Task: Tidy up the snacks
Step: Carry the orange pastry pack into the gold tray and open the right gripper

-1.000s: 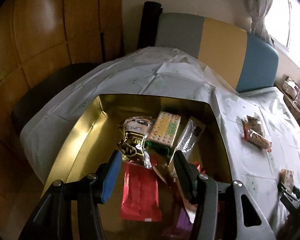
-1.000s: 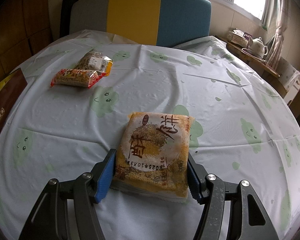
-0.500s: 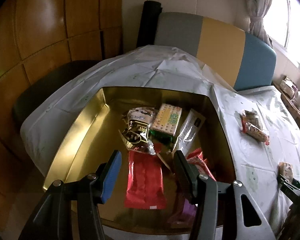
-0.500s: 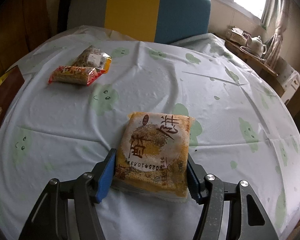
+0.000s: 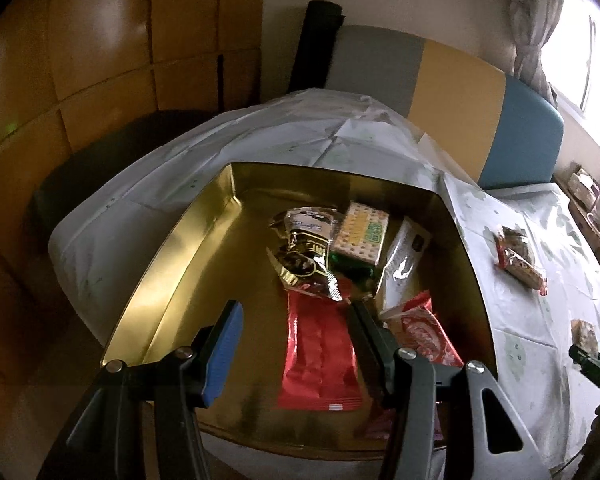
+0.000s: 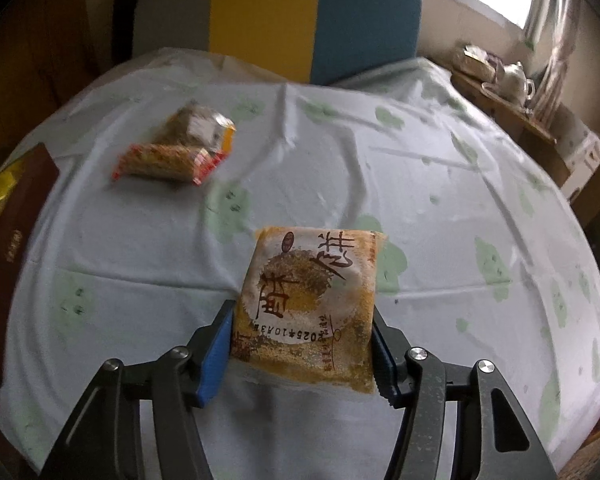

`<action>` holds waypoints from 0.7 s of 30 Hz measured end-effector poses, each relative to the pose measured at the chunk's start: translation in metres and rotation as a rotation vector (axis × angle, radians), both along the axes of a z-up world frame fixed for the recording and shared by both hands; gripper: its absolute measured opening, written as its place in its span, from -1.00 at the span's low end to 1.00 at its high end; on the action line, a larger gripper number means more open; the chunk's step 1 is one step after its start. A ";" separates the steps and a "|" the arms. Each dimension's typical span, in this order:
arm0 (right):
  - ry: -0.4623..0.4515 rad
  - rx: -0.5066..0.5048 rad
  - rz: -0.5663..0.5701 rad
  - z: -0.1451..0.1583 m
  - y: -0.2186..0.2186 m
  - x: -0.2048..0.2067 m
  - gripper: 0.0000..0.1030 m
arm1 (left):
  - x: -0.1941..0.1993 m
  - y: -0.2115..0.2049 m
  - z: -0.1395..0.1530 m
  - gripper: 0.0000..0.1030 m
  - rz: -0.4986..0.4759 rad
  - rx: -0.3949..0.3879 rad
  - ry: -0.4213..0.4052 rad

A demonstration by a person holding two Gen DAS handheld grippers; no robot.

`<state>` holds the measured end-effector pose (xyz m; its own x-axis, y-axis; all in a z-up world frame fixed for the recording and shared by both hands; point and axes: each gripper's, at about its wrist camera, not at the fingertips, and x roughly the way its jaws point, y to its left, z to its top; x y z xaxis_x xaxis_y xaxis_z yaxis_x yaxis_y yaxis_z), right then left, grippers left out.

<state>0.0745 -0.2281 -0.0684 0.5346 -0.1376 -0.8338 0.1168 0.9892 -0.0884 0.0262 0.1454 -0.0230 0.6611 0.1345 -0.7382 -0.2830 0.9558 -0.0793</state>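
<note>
Left wrist view: left claw (image 5: 296, 342) held apart and empty, hovering over the near end of the gold tin (image 5: 172, 280) on the table (image 5: 540, 292). Between the blue pad and the black finger, only the red wrapper (image 5: 320, 356) lying below on the tin floor, not gripped. Further in the tin: a gold foil pouch (image 5: 306, 256), a cracker pack (image 5: 362, 236), a silver sachet (image 5: 404, 268) and a red-and-white packet (image 5: 424, 334) against the right wall. Outside the tin, on the cloth to the right, a red-edged snack bag (image 5: 520, 266) with another behind it, and a small brown packet near the right edge, seemingly the one in the right claw, too small to be certain.

Right wrist view: right claw (image 6: 302, 344) clamped on the orange pastry packet (image 6: 310, 308), fingers pressing its two long sides near the lower end; whether lifted clear of the tablecloth (image 6: 380, 160) or resting on it, cannot tell. Judged light and soft, a thin film pouch with a crumbly cake inside: likely to crush under a hard squeeze, so a gentle side grip across the width looks right. Film probably slippery. Beyond, well apart, two loose snack bags (image 6: 172, 160) touching each other; at the left edge, the dark red box (image 6: 16, 240), presumably the tin's outer wall.
</note>
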 end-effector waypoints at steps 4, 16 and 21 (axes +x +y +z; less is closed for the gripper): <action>-0.038 0.039 0.062 0.019 0.018 0.001 0.18 | -0.001 0.005 0.000 0.07 0.012 -0.010 -0.002; -0.090 0.161 0.411 0.065 0.134 0.001 0.18 | -0.007 0.030 0.003 0.07 0.080 -0.009 -0.016; -0.087 0.195 0.565 0.074 0.188 0.000 0.18 | -0.011 0.039 0.005 0.07 0.104 -0.004 -0.024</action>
<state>0.0746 -0.0405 0.0060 0.5478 0.3386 -0.7650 -0.4326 0.8973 0.0874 0.0151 0.1840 -0.0179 0.6608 0.2009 -0.7232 -0.3789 0.9210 -0.0905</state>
